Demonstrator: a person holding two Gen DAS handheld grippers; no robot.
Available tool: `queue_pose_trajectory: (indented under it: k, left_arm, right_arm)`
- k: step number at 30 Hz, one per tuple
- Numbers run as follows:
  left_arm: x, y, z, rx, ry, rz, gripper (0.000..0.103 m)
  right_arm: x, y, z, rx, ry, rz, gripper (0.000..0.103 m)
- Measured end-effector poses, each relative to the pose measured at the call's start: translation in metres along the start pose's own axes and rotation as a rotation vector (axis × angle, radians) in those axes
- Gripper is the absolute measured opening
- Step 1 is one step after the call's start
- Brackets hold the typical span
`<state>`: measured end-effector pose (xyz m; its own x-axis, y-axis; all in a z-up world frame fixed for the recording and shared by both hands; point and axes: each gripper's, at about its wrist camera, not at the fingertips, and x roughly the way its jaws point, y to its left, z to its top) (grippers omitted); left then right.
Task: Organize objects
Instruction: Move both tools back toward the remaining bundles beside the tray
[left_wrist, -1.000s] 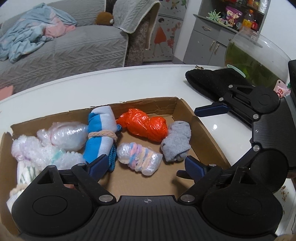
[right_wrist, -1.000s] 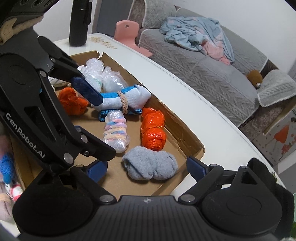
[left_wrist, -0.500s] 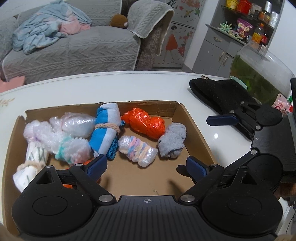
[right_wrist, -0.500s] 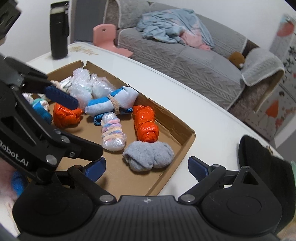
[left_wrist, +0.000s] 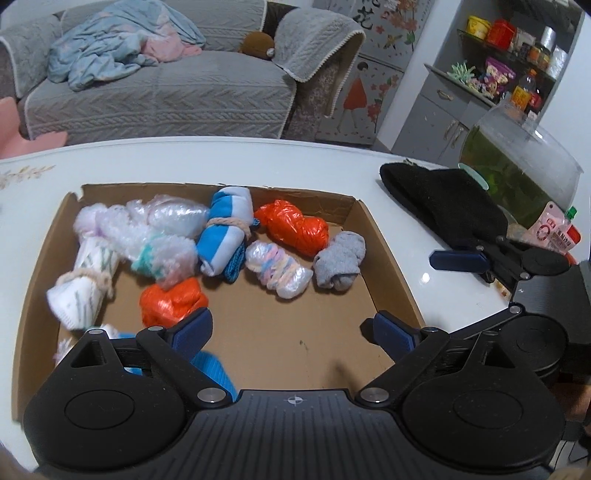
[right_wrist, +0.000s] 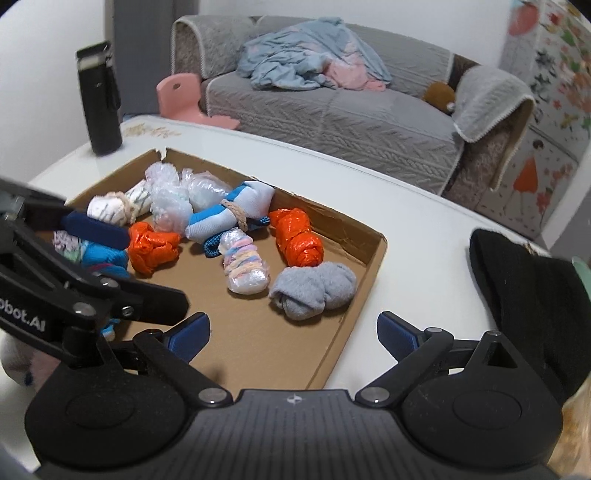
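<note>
A shallow cardboard tray on the white table holds several rolled bundles: a grey sock roll, an orange bag roll, a pastel wrapped roll, a blue and white roll tied with cord, and a second orange roll. My left gripper is open and empty above the tray's near edge. My right gripper is open and empty above the tray's near right corner.
A black cloth lies on the table right of the tray. A fish tank stands behind it. A black bottle stands at the table's far left. A grey sofa lies beyond the table.
Both grippers have drawn back and up from the tray, so more of it shows. The left gripper no longer crowds the right wrist view. The bundles stayed in place.
</note>
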<state>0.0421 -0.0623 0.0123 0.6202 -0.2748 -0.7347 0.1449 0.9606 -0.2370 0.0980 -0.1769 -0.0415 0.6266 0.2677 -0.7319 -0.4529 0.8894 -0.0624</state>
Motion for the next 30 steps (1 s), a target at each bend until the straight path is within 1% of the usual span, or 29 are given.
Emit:
queue_pose_trajectory:
  k: [2,5,8,10,13,16,18,19,22,24,26,27,29,30]
  left_arm:
    - [-0.01,0.002,-0.003,-0.006,-0.022,0.003,0.096]
    - [-0.03,0.01,-0.01,-0.046,-0.072,0.005,0.097]
    - [-0.053,0.019,-0.024,-0.075,-0.143,0.039,0.099]
    - [-0.067,0.028,-0.039,-0.09,-0.18,0.06,0.1]
    - [-0.084,0.044,-0.069,-0.106,-0.222,0.122,0.1]
    - [-0.097,0.057,-0.102,-0.108,-0.246,0.176,0.101]
    - [-0.099,0.061,-0.124,-0.104,-0.25,0.197,0.102]
    - [-0.099,0.062,-0.132,-0.094,-0.248,0.191,0.102]
    - [-0.095,0.06,-0.149,-0.024,-0.235,0.188,0.102]
    - [-0.09,0.058,-0.153,0.029,-0.219,0.177,0.102]
    - [-0.085,0.057,-0.154,0.064,-0.22,0.188,0.102]
    - [-0.08,0.058,-0.153,0.078,-0.211,0.186,0.101]
    - [-0.073,0.062,-0.15,0.084,-0.193,0.193,0.101]
    - [-0.069,0.065,-0.148,0.078,-0.181,0.18,0.101]
  right_arm:
    - [-0.007,0.0,-0.005,0.034,-0.014,-0.011,0.098]
    - [-0.018,0.001,-0.015,0.092,-0.033,-0.013,0.099]
    - [-0.03,0.002,-0.031,0.172,-0.058,-0.006,0.1]
    - [-0.038,0.008,-0.042,0.198,-0.071,0.006,0.1]
    - [-0.05,0.023,-0.059,0.209,-0.099,0.015,0.1]
    - [-0.059,0.041,-0.075,0.245,-0.127,0.046,0.101]
    - [-0.06,0.058,-0.086,0.26,-0.138,0.052,0.101]
    - [-0.058,0.066,-0.091,0.256,-0.137,0.055,0.101]
    - [-0.054,0.091,-0.102,0.247,-0.147,0.069,0.101]
    - [-0.047,0.102,-0.106,0.244,-0.145,0.066,0.101]
    - [-0.04,0.109,-0.107,0.253,-0.139,0.062,0.1]
    - [-0.036,0.112,-0.106,0.258,-0.136,0.06,0.098]
    - [-0.031,0.113,-0.105,0.267,-0.13,0.038,0.097]
    - [-0.03,0.113,-0.106,0.273,-0.132,0.024,0.096]
